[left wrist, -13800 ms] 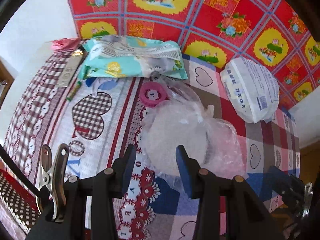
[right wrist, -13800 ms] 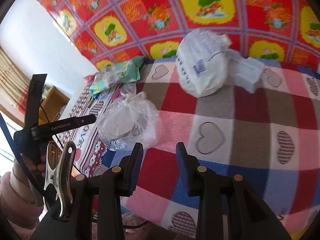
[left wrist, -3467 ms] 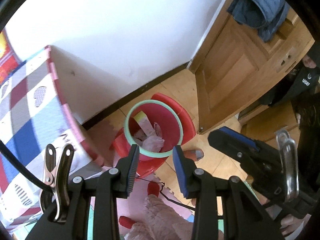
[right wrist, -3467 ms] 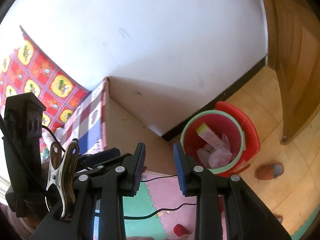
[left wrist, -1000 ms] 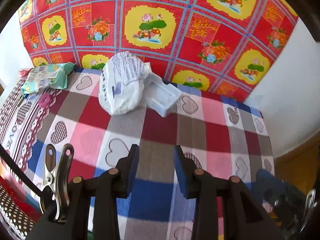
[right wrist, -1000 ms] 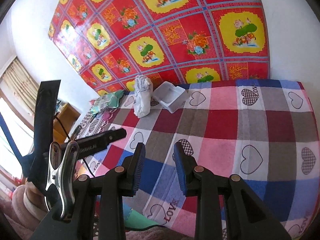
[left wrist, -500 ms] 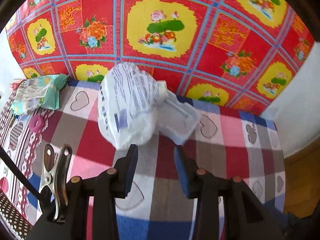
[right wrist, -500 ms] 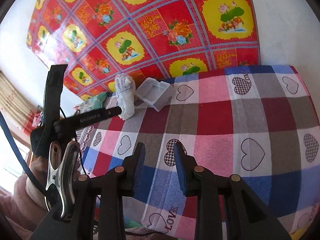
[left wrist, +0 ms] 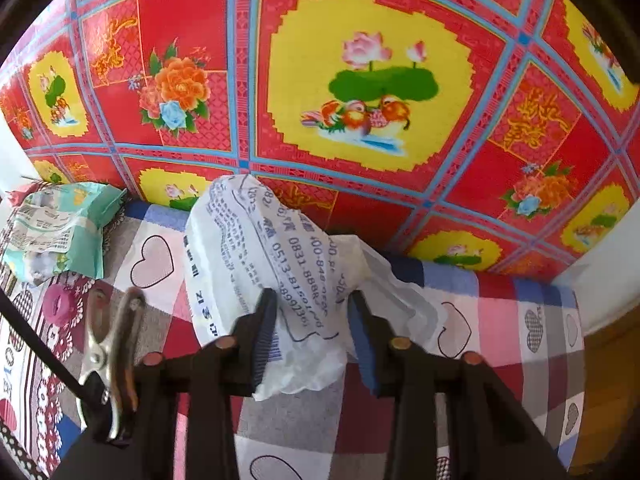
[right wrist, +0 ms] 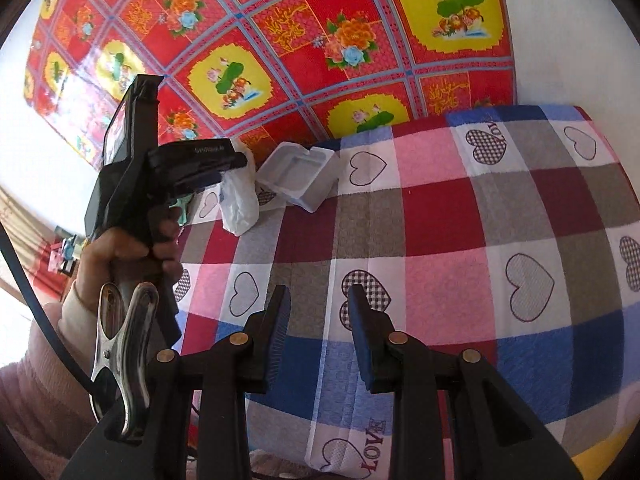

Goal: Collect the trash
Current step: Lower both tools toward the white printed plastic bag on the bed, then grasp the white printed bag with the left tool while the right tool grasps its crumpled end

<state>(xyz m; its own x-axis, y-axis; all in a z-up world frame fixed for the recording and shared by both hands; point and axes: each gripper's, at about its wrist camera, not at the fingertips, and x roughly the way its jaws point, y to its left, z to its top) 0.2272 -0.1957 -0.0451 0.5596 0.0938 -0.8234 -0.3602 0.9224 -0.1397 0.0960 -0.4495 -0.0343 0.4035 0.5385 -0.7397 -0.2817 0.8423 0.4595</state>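
Note:
A crumpled white plastic bag (left wrist: 280, 272) with printed text lies at the back of the checked bedspread (left wrist: 500, 320), against the red flowered wall cloth. My left gripper (left wrist: 311, 300) reaches down over it. Its jaws are closing, the bag bunched between them and both pads touching its sides. From the right wrist view the same bag (right wrist: 240, 204) sits under the left gripper (right wrist: 224, 168), which a hand (right wrist: 120, 248) holds. A clear plastic tray (right wrist: 298, 172) lies just right of the bag. My right gripper (right wrist: 318, 294) hovers over the bedspread near its front, jaws apart and holding nothing.
A green-and-white packet (left wrist: 60, 232) and a small pink round thing (left wrist: 60, 304) lie further left on the bed. The red flowered cloth (right wrist: 280, 60) covers the wall right behind the bag. The bed's right edge meets a white wall (left wrist: 608, 272).
The left gripper has come forward and down from mid-bed onto the white bag, which now fills the gap between its jaws. The right gripper dipped slightly and rolled.

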